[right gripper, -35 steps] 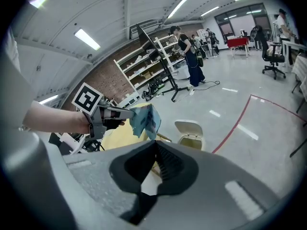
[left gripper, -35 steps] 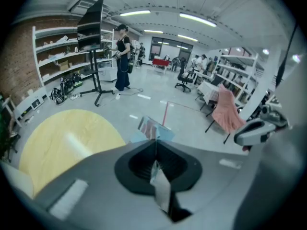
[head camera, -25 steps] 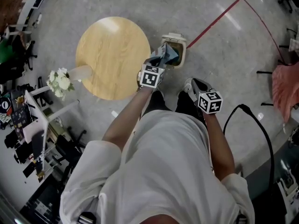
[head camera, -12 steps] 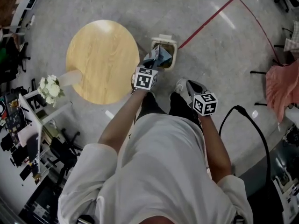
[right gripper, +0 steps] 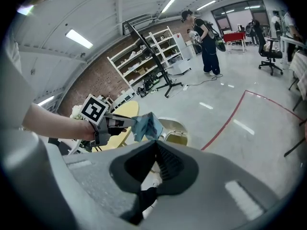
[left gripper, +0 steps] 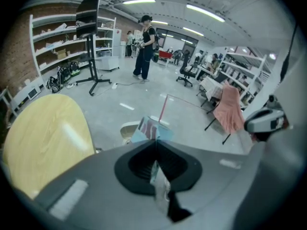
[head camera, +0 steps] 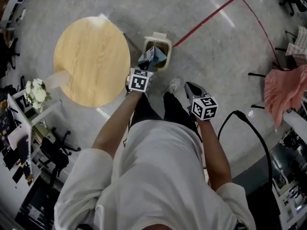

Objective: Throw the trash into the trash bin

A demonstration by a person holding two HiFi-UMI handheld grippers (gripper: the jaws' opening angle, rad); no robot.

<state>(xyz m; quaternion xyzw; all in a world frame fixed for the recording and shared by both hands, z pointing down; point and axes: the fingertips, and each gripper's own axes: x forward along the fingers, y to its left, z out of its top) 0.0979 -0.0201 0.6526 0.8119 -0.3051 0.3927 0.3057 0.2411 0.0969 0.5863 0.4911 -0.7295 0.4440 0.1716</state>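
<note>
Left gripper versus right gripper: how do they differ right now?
The left gripper is shut on a blue wrapper; the right gripper is shut on nothing. The left gripper reaches out over the bin; the right gripper hangs back, beside the person's shoe in the head view. Both have their jaws together.

Blue-grey trash [head camera: 153, 57], cream trash bin [head camera: 157, 36], pale wood table [head camera: 88, 61], red floor line [head camera: 206, 20], pink cloth [head camera: 280, 92]
</note>
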